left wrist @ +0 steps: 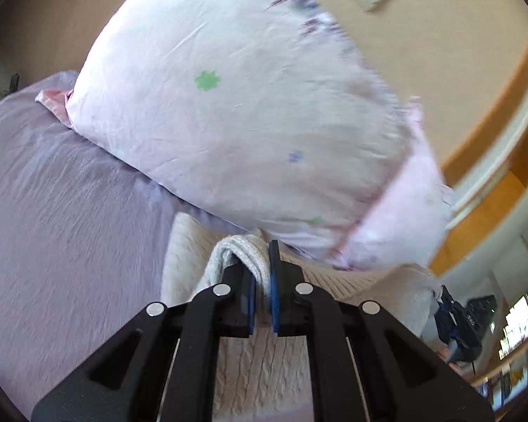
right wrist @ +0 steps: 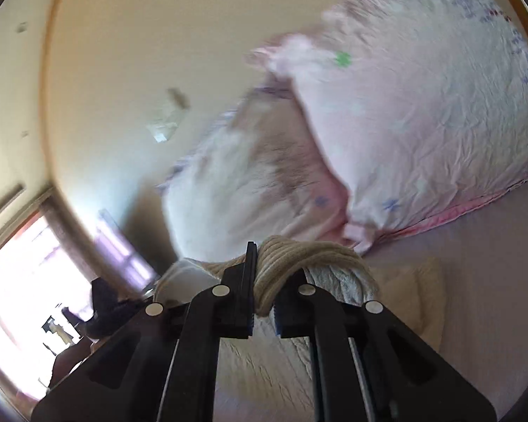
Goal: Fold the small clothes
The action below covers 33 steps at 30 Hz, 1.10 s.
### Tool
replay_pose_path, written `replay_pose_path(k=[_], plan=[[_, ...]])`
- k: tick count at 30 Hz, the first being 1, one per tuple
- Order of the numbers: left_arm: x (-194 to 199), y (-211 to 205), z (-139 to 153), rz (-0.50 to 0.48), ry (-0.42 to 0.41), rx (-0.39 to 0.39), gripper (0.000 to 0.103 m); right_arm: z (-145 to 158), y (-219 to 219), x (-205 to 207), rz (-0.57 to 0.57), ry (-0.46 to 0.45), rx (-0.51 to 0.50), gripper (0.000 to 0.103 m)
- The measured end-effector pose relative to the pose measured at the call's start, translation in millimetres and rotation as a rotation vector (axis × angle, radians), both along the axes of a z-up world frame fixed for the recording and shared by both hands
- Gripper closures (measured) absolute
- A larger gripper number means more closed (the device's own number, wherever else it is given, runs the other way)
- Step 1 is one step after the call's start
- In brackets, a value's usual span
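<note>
A cream knitted garment [left wrist: 257, 358] lies on the lilac bed sheet [left wrist: 63, 218] below both grippers. My left gripper [left wrist: 262, 263] is shut on a ribbed fold of the knit [left wrist: 253, 256] and holds it raised. My right gripper [right wrist: 264, 274] is shut on a bunched ribbed edge of the same garment [right wrist: 285, 263], which wraps over its right finger. The garment's body [right wrist: 264, 369] hangs down under the right gripper. The right gripper also shows at the far right of the left wrist view [left wrist: 454, 327], holding the other end.
A large pale pink pillow [left wrist: 236, 105] with small flower prints lies just ahead of the grippers, also in the right wrist view [right wrist: 422, 112]. A second white pillow [right wrist: 236, 183] lies beside it. A cream wall and wooden trim [left wrist: 492, 98] stand behind. A bright window [right wrist: 21, 274] is at left.
</note>
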State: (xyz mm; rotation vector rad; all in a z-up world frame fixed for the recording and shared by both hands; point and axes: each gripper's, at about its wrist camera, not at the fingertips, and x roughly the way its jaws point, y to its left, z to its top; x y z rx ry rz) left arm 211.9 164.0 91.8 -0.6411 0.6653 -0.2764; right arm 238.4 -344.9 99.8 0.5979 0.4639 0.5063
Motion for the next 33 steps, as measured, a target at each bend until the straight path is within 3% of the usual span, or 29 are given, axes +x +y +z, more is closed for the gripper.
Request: replay_pose_path(k=[4, 5, 6, 7, 8, 9, 12, 15, 18, 23, 24, 25, 26, 28, 29, 31, 33], plan=[[52.9, -17.6, -45.6, 0.017, 0.16, 0.03, 0.096, -60.3, 9.1, 57.8, -0.115, 0.273, -0.049, 0.094], [56.1, -20.6, -49.9, 0.008, 0.177, 0.034, 0.093, -74.2, 8.0, 62.0, -0.122, 0.335, -0.039, 0.089], [56.0, -21.3, -53.2, 0.0, 0.186, 0.032, 0.087, -80.4, 6.5, 62.5, -0.134, 0.364, -0.028, 0.07], [52.9, -20.8, -52.8, -0.007, 0.184, 0.02, 0.065, -82.2, 4.4, 61.0, -0.143, 0.367, -0.023, 0.052], [49.5, -19.8, -48.6, -0.018, 0.182, 0.008, 0.037, -81.4, 1.5, 57.4, -0.149, 0.351, -0.016, 0.018], [44.1, -16.7, -43.5, -0.02, 0.169, 0.004, 0.028, -77.4, -2.7, 48.5, -0.162, 0.289, 0.003, 0.005], [28.2, -6.1, -29.2, -0.005, 0.129, 0.068, 0.019, -67.6, -8.6, 28.1, -0.194, 0.182, 0.0, 0.001], [22.4, 10.4, -36.2, -0.003, 0.188, 0.086, 0.021, -69.2, -11.9, 22.5, -0.157, 0.153, 0.034, 0.001], [22.8, 19.4, -56.5, -0.005, 0.27, 0.08, 0.038, -75.2, -15.0, 25.5, -0.112, 0.173, 0.057, 0.001], [28.0, 13.9, -87.4, -0.08, 0.328, -0.05, 0.05, -75.6, -16.8, 28.4, -0.087, 0.191, 0.08, 0.001], [27.0, 12.2, -87.6, -0.068, 0.303, -0.049, 0.05, -76.5, -19.4, 25.5, -0.077, 0.189, 0.095, 0.001], [28.2, 10.1, -90.2, -0.073, 0.298, -0.051, 0.058, -76.7, -21.3, 24.8, -0.068, 0.188, 0.109, 0.001], [29.5, 9.9, -95.4, -0.074, 0.313, -0.08, 0.08, -76.0, -21.6, 26.0, -0.056, 0.188, 0.125, 0.001], [28.1, 15.7, -109.1, -0.046, 0.338, -0.224, 0.082, -73.3, -26.0, 31.0, -0.043, 0.188, 0.148, 0.001], [27.0, 15.7, -107.4, -0.042, 0.333, -0.25, 0.084, -72.7, -31.0, 29.3, -0.038, 0.184, 0.161, 0.001], [23.0, 8.0, -91.7, -0.066, 0.281, -0.324, 0.086, -68.6, -39.2, 27.0, -0.043, 0.172, 0.176, 0.001], [21.1, -17.6, -58.3, -0.125, 0.192, -0.371, 0.087, -61.6, -47.7, 23.3, -0.062, 0.15, 0.189, 0.001]])
